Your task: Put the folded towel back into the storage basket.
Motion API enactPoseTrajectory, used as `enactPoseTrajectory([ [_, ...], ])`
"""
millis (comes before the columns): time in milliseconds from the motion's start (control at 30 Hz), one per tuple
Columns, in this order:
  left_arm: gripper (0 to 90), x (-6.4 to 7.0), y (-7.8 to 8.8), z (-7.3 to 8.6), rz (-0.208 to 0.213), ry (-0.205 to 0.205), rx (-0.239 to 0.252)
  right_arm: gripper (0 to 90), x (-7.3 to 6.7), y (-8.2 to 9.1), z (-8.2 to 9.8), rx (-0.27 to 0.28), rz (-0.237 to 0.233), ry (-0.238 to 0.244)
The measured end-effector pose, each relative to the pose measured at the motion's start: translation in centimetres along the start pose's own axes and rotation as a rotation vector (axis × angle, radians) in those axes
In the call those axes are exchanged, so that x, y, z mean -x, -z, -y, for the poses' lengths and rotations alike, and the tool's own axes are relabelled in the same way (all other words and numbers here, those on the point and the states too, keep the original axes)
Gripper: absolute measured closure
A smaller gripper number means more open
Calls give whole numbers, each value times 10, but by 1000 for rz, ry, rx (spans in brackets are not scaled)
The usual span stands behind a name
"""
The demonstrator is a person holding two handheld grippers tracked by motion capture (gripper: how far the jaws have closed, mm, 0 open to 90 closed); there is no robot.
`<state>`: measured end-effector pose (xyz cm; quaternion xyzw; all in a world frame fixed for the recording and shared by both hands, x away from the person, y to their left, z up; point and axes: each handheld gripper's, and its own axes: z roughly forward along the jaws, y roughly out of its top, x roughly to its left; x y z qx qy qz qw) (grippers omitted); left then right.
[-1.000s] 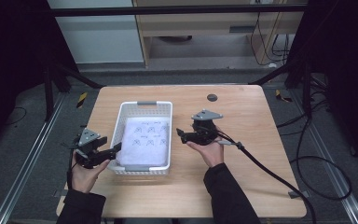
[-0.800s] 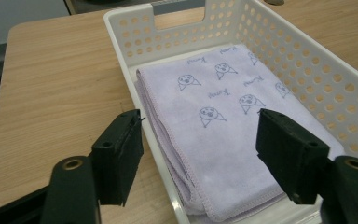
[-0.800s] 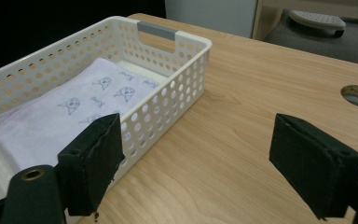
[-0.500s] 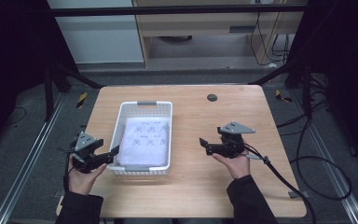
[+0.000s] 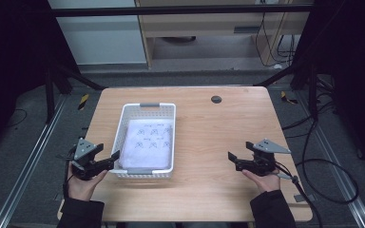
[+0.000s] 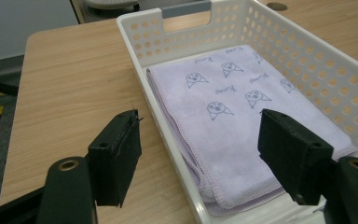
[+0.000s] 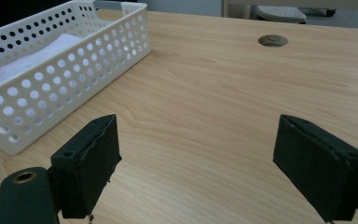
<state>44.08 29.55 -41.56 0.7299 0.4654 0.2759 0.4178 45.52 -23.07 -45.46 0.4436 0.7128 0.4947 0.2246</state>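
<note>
A white perforated basket (image 5: 119,128) stands on the left half of the wooden table (image 5: 218,133). Inside it lies a folded lilac towel (image 5: 150,143) with small face prints, seen close in the left gripper view as the towel (image 6: 233,102). My left gripper (image 5: 111,157) is held at the basket's near left corner, open, its jaws straddling the basket wall (image 6: 168,154) with nothing gripped. My right gripper (image 5: 232,156) hovers open over bare table to the basket's right, well apart from the basket (image 7: 60,70).
A round dark cable hole (image 5: 216,99) sits near the table's far edge, also visible in the right gripper view as the hole (image 7: 272,40). A cable (image 5: 304,190) trails from the right gripper off the table's right side. Metal frame rails flank the table.
My right gripper has drawn back from the basket's right rim toward the near right of the table, still open. The left gripper has stayed by the basket's near left corner.
</note>
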Motion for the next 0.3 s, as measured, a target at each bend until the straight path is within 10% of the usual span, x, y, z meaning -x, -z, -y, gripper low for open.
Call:
enactPoseTrajectory([
  [300, 281, -3, 8, 8, -8, 14, 15, 125, 21, 23, 28, 18, 44, -12],
])
